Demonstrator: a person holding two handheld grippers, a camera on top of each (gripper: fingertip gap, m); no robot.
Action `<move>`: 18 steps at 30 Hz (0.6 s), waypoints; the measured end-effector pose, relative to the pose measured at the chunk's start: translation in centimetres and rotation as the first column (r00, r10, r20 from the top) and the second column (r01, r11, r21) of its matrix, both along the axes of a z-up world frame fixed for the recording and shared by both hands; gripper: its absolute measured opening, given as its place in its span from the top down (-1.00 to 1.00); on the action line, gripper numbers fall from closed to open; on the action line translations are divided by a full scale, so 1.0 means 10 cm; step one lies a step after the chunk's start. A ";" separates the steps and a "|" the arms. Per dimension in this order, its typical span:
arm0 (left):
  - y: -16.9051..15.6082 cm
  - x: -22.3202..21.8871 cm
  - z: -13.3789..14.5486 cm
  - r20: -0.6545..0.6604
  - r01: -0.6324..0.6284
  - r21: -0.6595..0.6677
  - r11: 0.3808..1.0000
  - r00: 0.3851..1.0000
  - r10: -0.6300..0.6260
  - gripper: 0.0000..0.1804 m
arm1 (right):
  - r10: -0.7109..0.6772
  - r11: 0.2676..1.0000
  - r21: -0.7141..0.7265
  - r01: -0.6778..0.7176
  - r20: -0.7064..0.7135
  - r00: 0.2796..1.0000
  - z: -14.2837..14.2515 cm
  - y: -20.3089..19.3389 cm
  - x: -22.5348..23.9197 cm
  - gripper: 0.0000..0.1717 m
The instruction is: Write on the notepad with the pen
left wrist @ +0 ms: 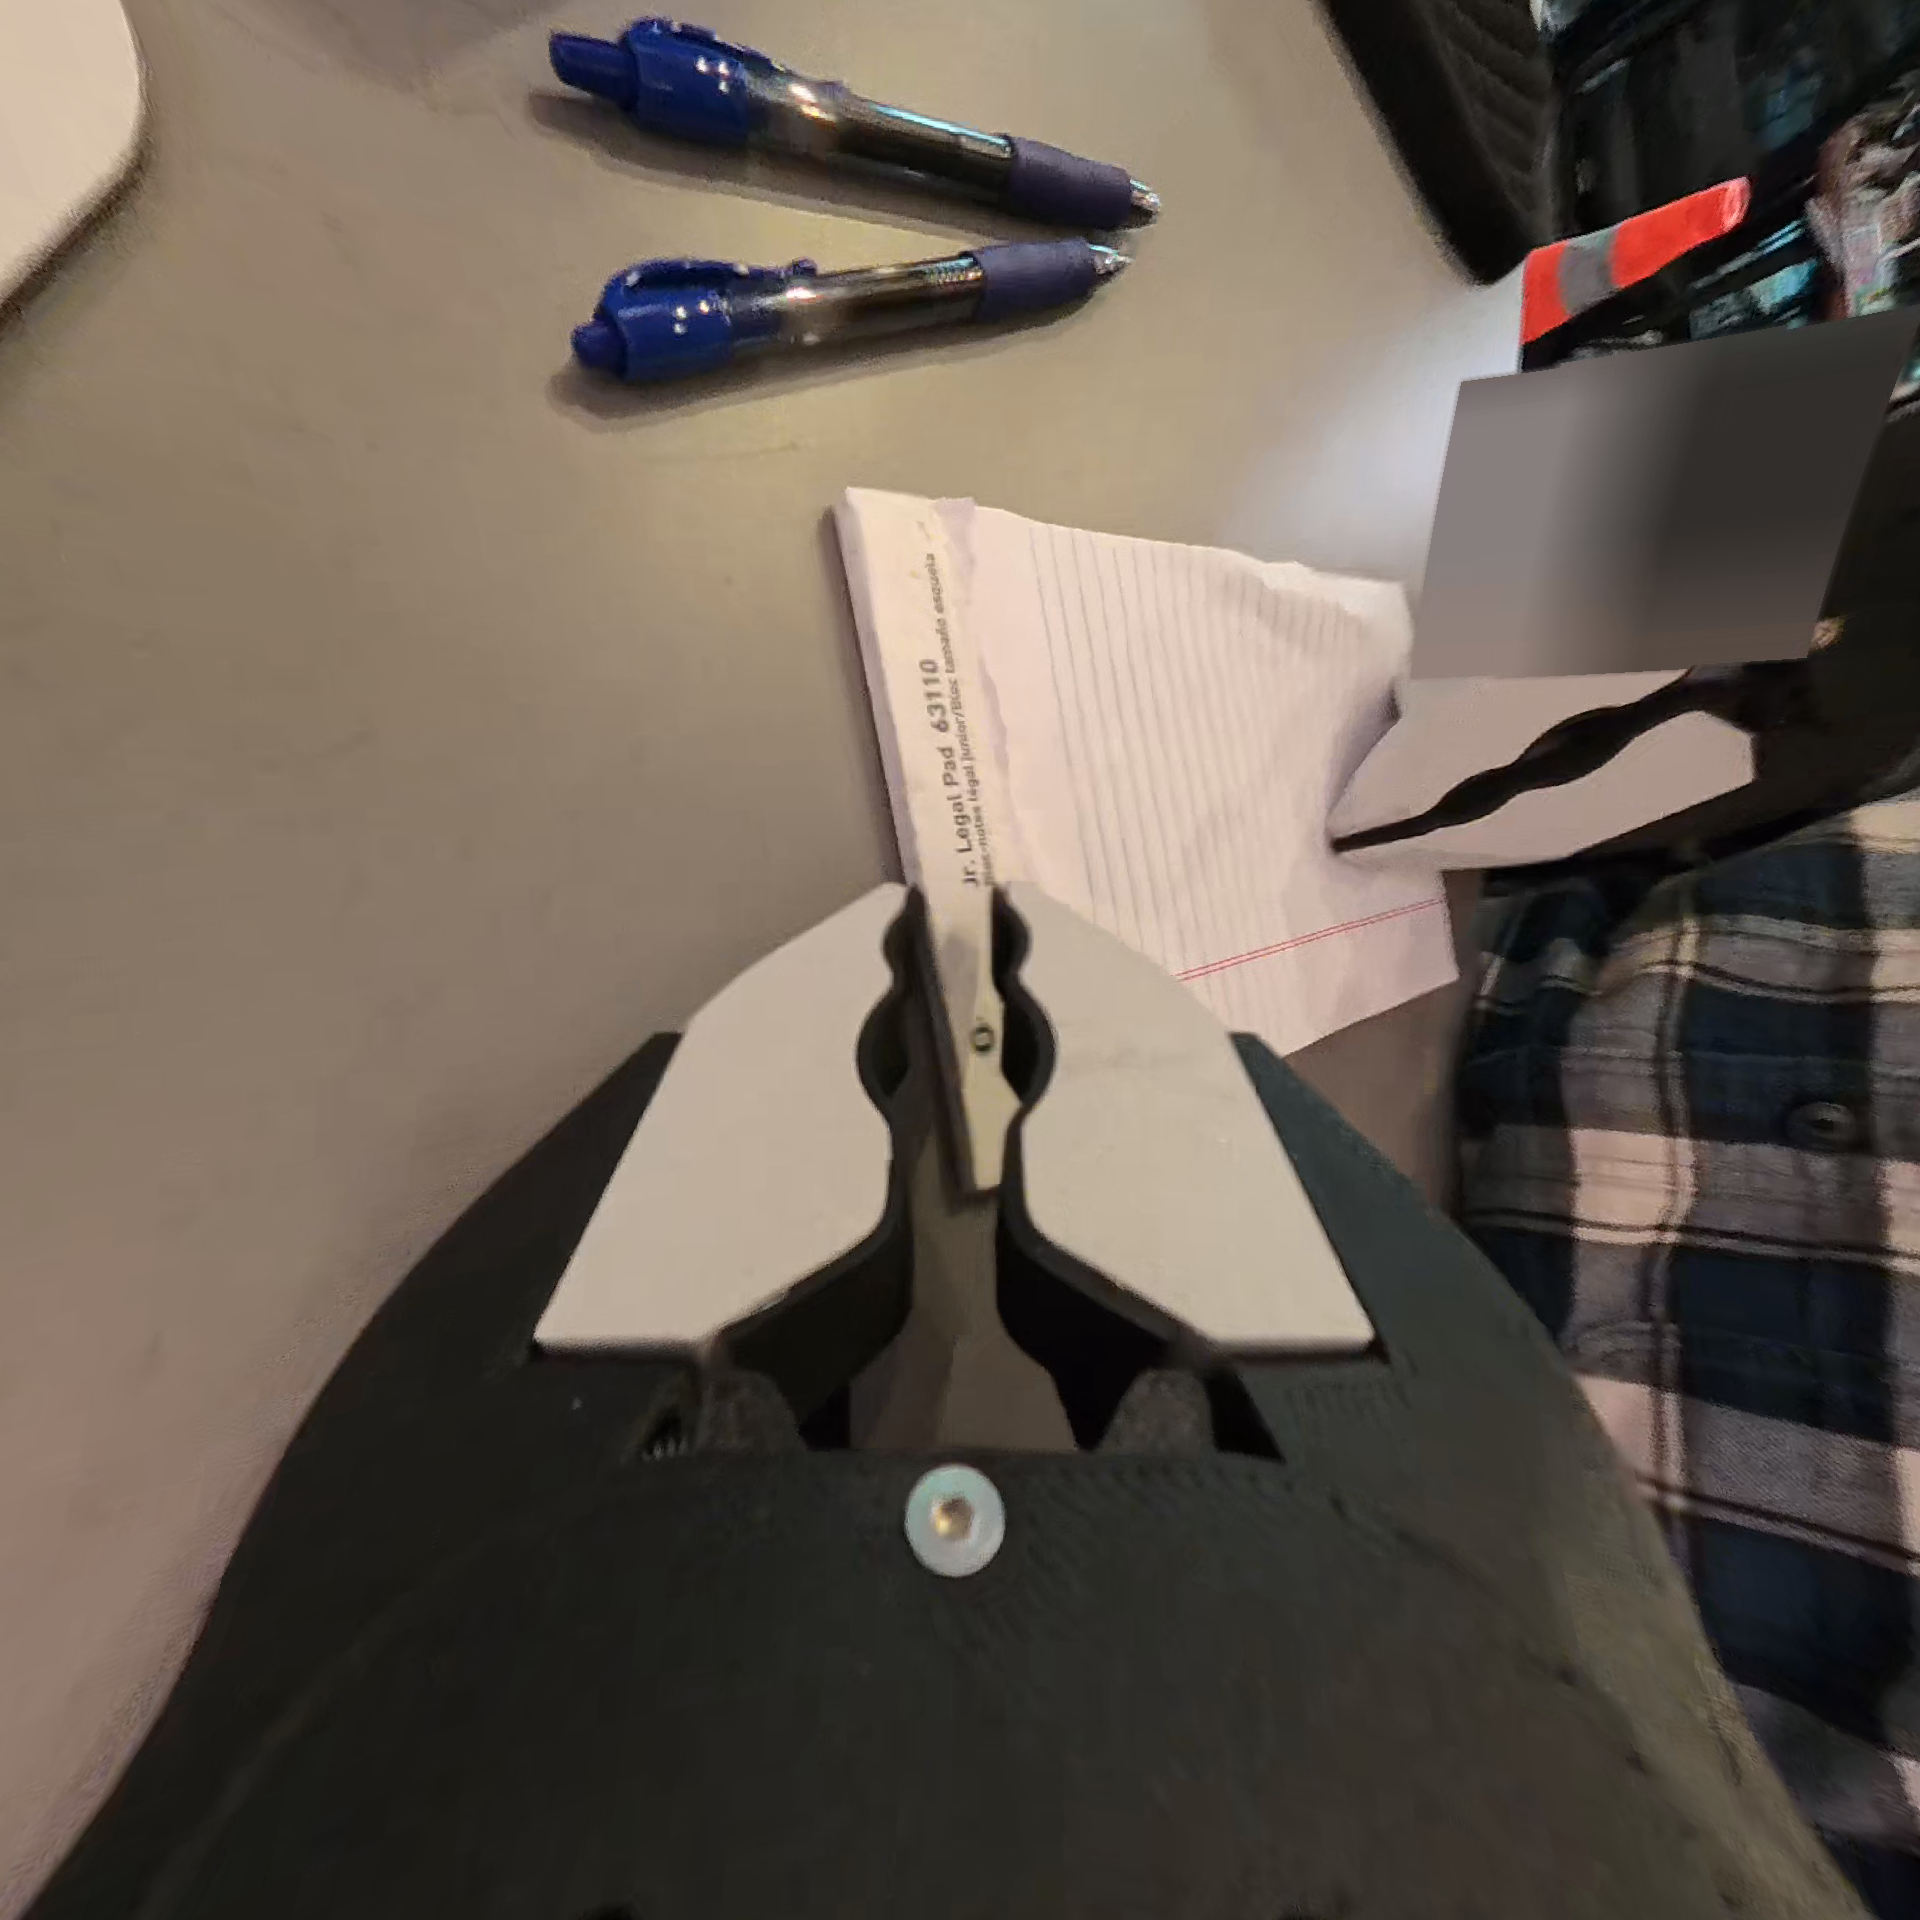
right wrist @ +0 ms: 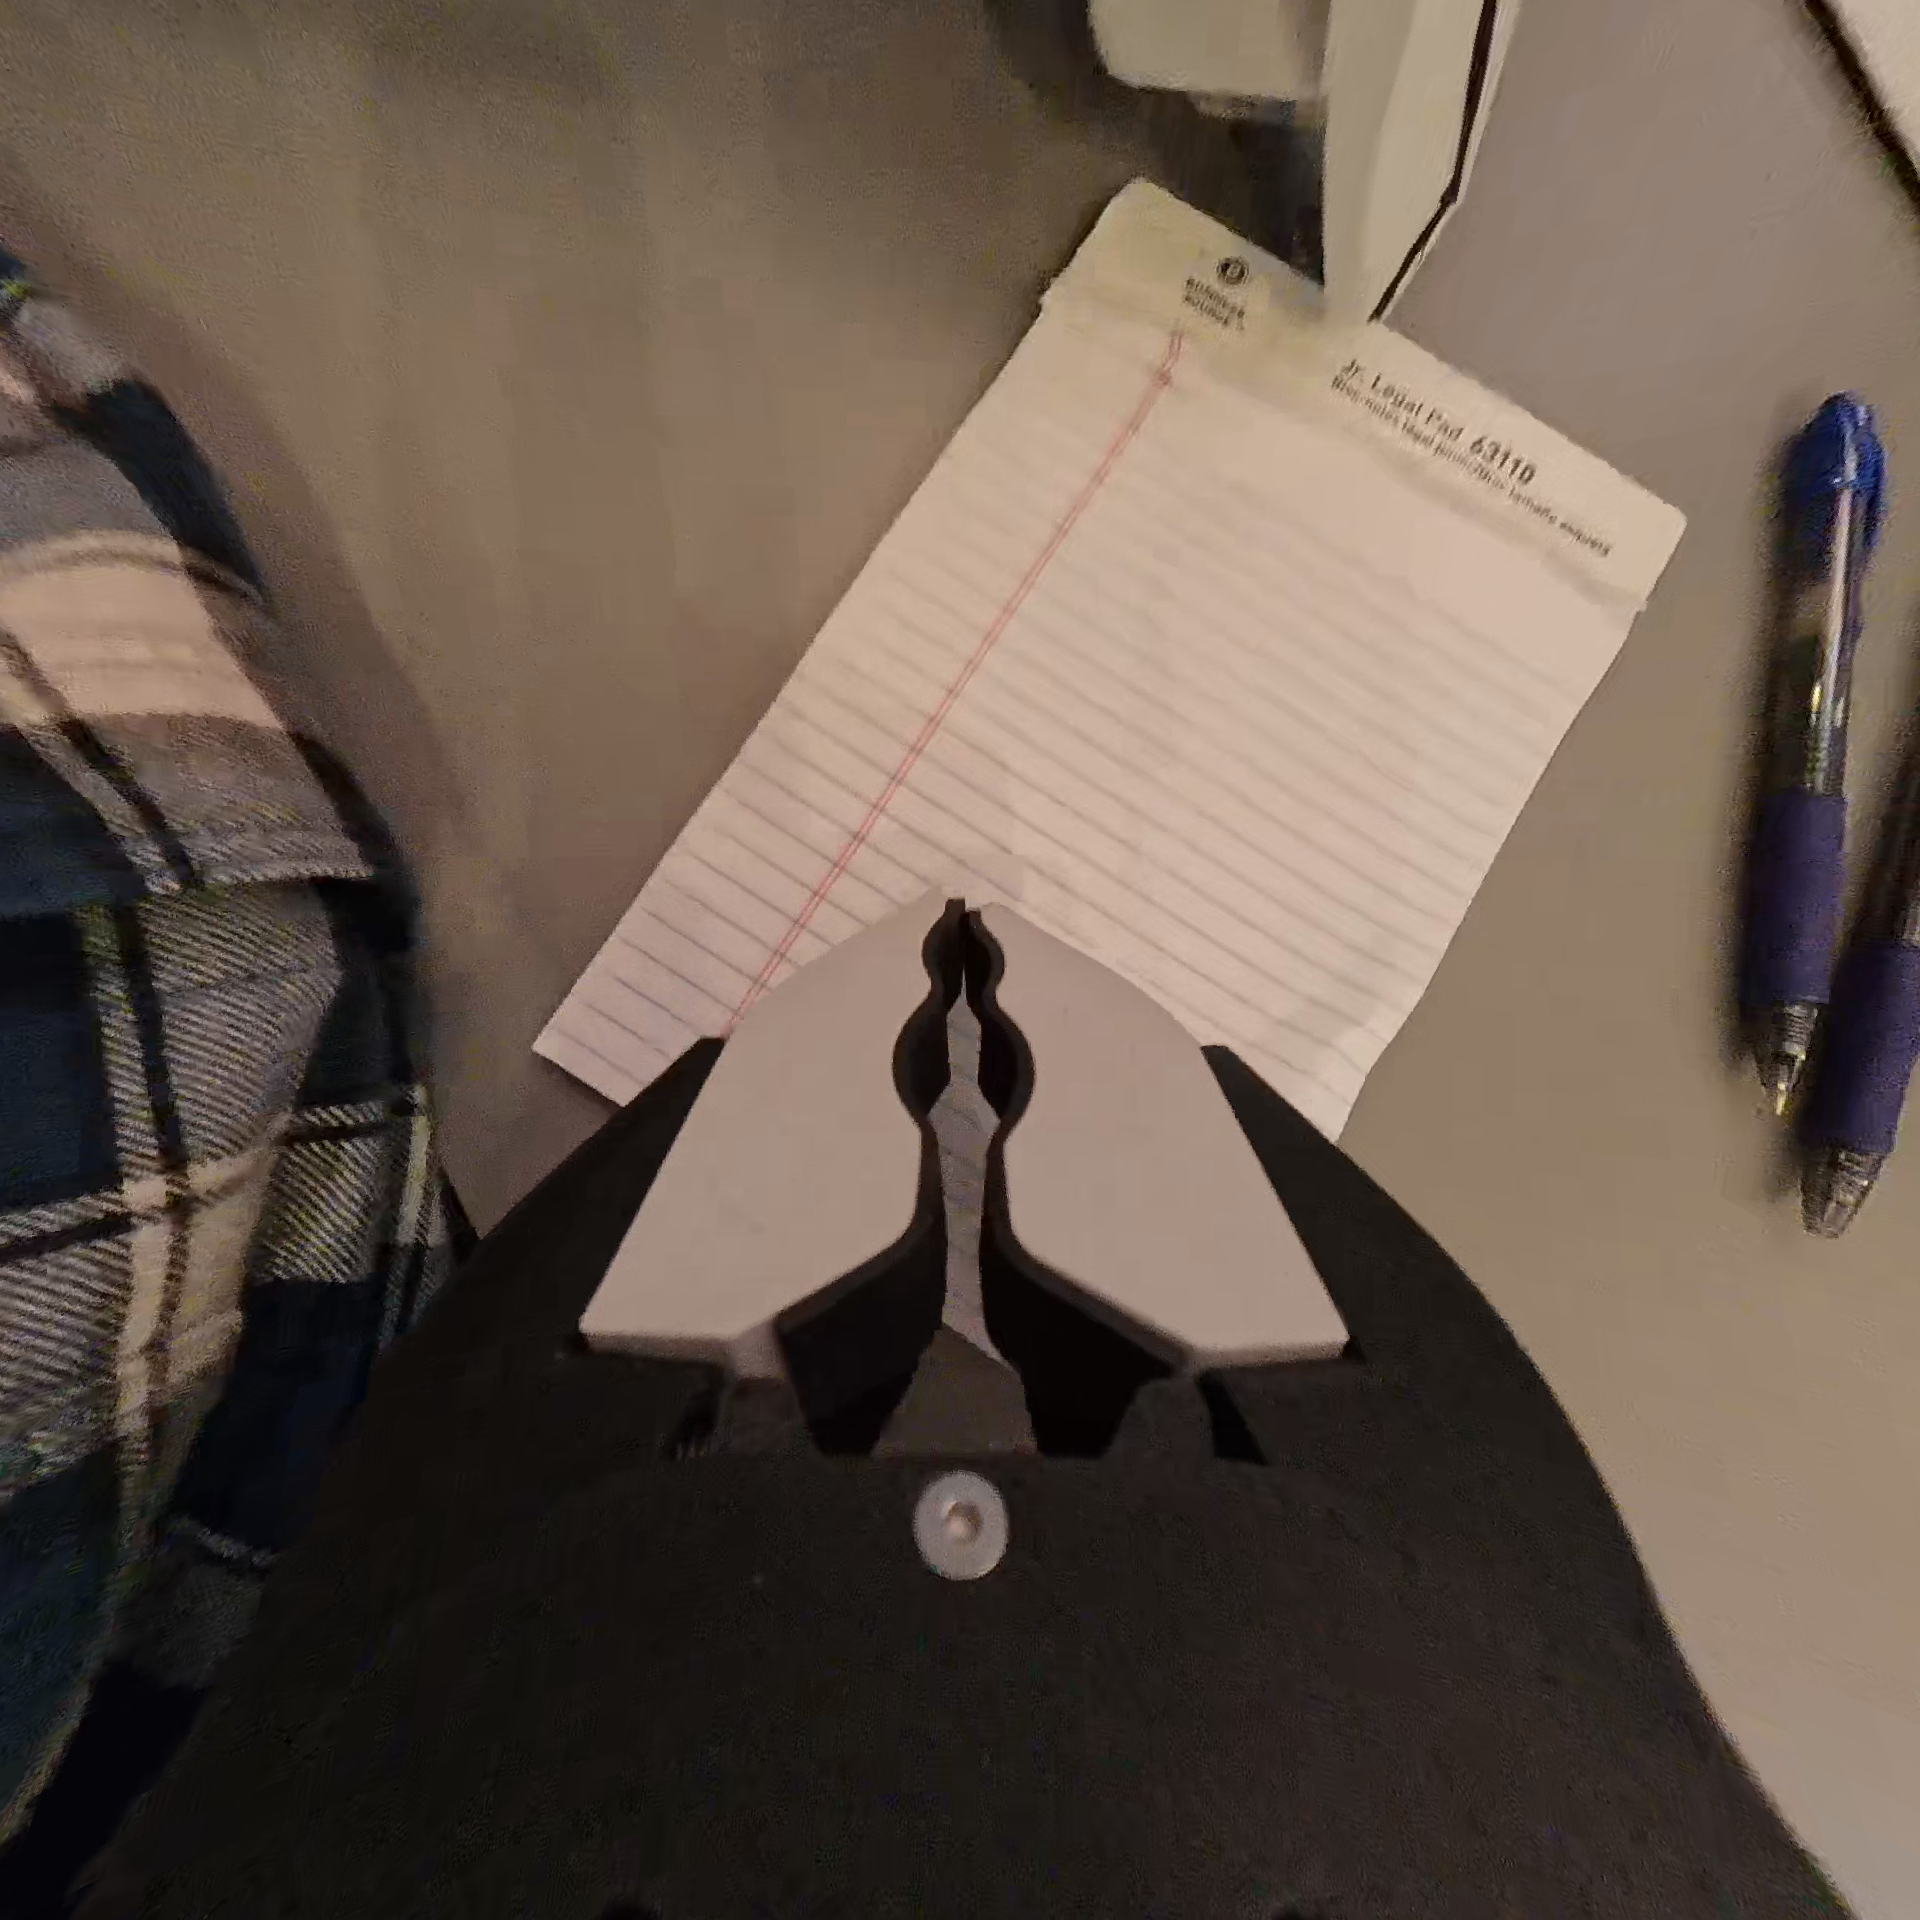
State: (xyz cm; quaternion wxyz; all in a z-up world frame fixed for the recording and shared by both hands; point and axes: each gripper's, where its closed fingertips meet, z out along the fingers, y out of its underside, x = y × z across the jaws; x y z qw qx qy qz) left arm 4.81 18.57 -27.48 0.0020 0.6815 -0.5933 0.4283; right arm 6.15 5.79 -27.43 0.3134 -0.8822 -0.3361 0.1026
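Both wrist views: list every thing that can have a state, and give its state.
Notepad: flat on the table, top page blank.
Two blue pens: lying on the table, unheld.
Left gripper: jaws narrowly apart at the notepad's top strip; grip unclear.
Right gripper: shut, tips at the page.

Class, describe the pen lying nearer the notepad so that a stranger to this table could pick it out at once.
On the grey table find the white lined notepad; beside it lie two blue pens, tips nearly meeting. Yours is the pen on the notepad's side of the pair, not the outer one.
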 end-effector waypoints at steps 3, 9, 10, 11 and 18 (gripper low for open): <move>-0.02 0.05 0.05 0.017 -0.022 -0.089 0.996 1.000 0.024 0.80 | -0.010 1.000 0.021 0.010 -0.017 1.000 0.00 0.01 -0.01 1.00; -0.07 0.11 0.38 0.166 0.021 -0.355 0.934 0.985 0.041 0.79 | -0.008 0.998 0.061 0.013 -0.076 0.997 0.01 0.00 -0.01 1.00; -0.14 0.09 0.63 0.265 0.106 -0.467 0.878 0.964 0.025 1.00 | -0.010 0.998 0.064 0.015 -0.076 0.997 0.01 0.01 -0.01 1.00; -0.29 0.06 0.76 0.309 0.186 -0.520 0.834 0.951 -0.020 0.99 | -0.010 0.998 0.067 0.015 -0.074 0.997 0.01 0.02 -0.01 1.00; -0.65 0.24 0.42 0.244 0.130 -0.170 0.977 0.966 -0.086 0.64 | 0.001 0.997 0.075 0.005 -0.077 0.997 0.02 0.05 -0.01 1.00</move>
